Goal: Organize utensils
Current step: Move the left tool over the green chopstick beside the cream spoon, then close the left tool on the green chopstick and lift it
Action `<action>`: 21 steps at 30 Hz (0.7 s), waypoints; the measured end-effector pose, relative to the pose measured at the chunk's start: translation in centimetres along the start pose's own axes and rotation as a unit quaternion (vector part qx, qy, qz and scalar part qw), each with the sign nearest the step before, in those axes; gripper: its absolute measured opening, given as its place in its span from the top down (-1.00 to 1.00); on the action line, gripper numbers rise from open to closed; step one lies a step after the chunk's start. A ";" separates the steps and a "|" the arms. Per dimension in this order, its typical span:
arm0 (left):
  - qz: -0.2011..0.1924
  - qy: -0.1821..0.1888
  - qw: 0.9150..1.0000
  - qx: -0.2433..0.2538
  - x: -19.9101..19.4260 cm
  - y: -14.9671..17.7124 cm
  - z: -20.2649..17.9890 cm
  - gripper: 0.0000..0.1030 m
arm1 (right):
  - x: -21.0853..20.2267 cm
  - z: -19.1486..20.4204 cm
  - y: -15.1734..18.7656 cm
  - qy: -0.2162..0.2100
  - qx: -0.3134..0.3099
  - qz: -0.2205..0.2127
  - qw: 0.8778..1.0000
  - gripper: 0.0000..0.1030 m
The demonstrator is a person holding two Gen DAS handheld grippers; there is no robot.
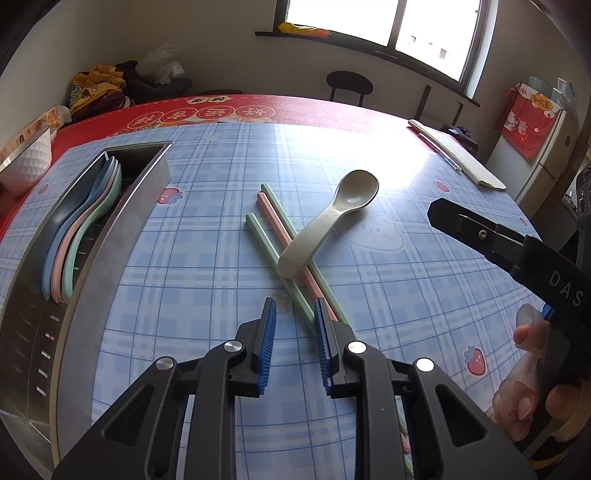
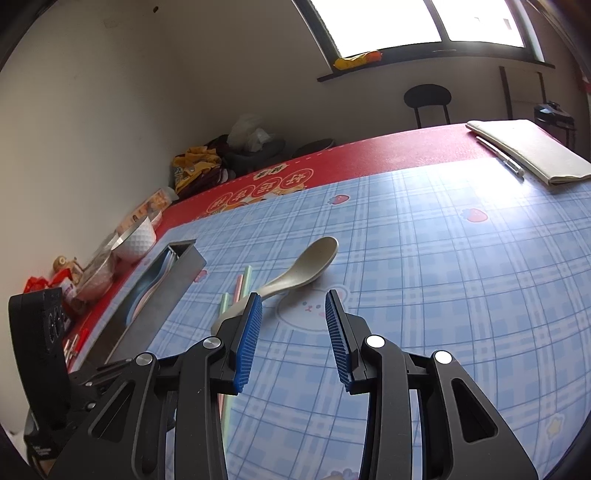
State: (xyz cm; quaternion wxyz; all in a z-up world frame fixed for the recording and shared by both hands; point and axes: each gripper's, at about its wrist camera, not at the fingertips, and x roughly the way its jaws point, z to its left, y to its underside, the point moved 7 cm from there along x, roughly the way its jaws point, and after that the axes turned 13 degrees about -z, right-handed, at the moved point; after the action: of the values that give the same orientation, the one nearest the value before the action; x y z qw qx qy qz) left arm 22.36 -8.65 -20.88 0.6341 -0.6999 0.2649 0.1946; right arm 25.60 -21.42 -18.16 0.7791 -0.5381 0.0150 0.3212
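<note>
A bright, dark-framed window (image 1: 384, 22) floods the plain beige wall (image 2: 110, 110); beneath that window runs a dark sill shelf (image 1: 332, 40); below it stands a round-backed black chair (image 1: 349, 85); right of it, a white fridge (image 1: 543, 155).

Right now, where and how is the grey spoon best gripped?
Probably by the handle, from above: it lies propped on the chopsticks, raised off the tablecloth, narrow enough to pinch across. The bowl is wide and rounded.
</note>
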 end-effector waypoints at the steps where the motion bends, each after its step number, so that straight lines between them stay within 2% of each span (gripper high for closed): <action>1: 0.000 0.000 1.000 0.005 0.0 0.0 -0.2 0.61 | 0.0 0.0 0.0 0.000 0.000 0.000 1.000 0.31; 5: 0.004 0.001 1.000 0.015 0.1 0.1 -0.5 0.61 | 0.0 0.0 0.0 0.001 0.001 -0.001 1.000 0.31; 10: 0.015 0.002 1.000 0.005 -0.5 0.5 0.3 0.62 | 0.0 0.0 0.0 -0.002 0.003 0.000 1.000 0.31; 14: 0.025 -0.019 0.999 0.031 -1.7 1.0 1.1 0.62 | 0.0 -0.1 0.0 -0.002 0.002 0.000 1.000 0.31; 21: 0.018 -0.020 0.998 0.059 -1.7 1.6 0.6 0.63 | 0.0 -0.2 0.0 -0.002 0.003 0.000 1.000 0.31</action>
State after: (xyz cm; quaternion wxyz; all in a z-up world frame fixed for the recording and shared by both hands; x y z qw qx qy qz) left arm 20.09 -7.91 -21.22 0.6761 -0.6521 0.2755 0.2042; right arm 25.65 -21.59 -18.21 0.7808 -0.5350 0.0139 0.3223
